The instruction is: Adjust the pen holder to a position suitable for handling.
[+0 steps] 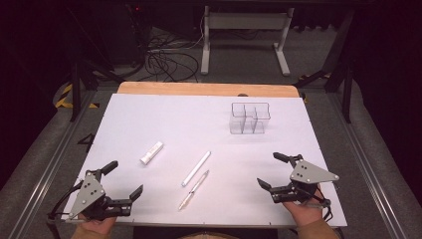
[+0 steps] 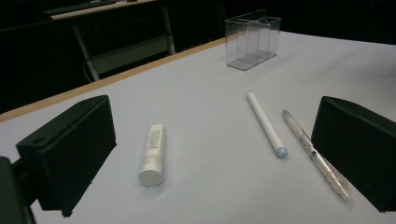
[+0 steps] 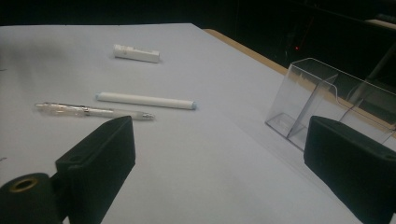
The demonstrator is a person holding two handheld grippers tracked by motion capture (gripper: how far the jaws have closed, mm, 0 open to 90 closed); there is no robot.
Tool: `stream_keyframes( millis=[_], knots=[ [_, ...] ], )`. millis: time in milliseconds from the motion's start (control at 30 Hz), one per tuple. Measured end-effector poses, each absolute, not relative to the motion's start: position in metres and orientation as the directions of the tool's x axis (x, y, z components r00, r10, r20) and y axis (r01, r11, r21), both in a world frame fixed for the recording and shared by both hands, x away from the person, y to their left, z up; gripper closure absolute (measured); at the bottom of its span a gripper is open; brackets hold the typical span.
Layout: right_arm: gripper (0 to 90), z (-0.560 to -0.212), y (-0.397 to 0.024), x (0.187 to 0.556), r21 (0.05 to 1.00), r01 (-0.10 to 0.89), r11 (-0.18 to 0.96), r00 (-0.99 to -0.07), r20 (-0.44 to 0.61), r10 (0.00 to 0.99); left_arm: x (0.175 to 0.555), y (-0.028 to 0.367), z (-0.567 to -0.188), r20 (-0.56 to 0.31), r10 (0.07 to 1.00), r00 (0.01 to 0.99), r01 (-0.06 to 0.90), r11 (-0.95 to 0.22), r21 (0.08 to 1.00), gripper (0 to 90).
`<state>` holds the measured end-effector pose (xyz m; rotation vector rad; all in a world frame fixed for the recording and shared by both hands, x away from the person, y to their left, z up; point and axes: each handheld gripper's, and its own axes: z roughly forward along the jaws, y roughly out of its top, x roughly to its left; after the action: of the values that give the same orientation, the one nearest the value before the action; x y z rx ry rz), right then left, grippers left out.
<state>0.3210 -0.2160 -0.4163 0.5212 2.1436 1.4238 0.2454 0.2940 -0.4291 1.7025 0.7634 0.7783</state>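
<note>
Resting at near desk edge, both grippers [image 1: 118,181] [image 1: 272,170] gaping, empty | risk: pen [image 1: 194,188] rolled off when nudged | organizer [image 1: 249,118] tipped easily

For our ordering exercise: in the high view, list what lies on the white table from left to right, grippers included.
Left gripper → white tube → clear pen → clear organiser → right gripper.
</note>
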Motion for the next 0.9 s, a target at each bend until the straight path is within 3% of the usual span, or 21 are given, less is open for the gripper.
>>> stream_keyframes(
  millis=[667,900],
  knots=[
    [9.7,-0.400,-0.209,0.354,0.921,0.067,0.385,-0.795,-0.184,0.578,0.247,0.294,-0.429,0.123,0.799,0.589,0.114,-0.233,0.966,1.3],
    [5.2,-0.397,-0.205,0.360,0.917,0.044,0.397,-0.791,-0.211,0.574,0.247,0.294,-0.430,0.125,0.798,0.590,0.112,-0.234,0.966,1.2]
  ],
)
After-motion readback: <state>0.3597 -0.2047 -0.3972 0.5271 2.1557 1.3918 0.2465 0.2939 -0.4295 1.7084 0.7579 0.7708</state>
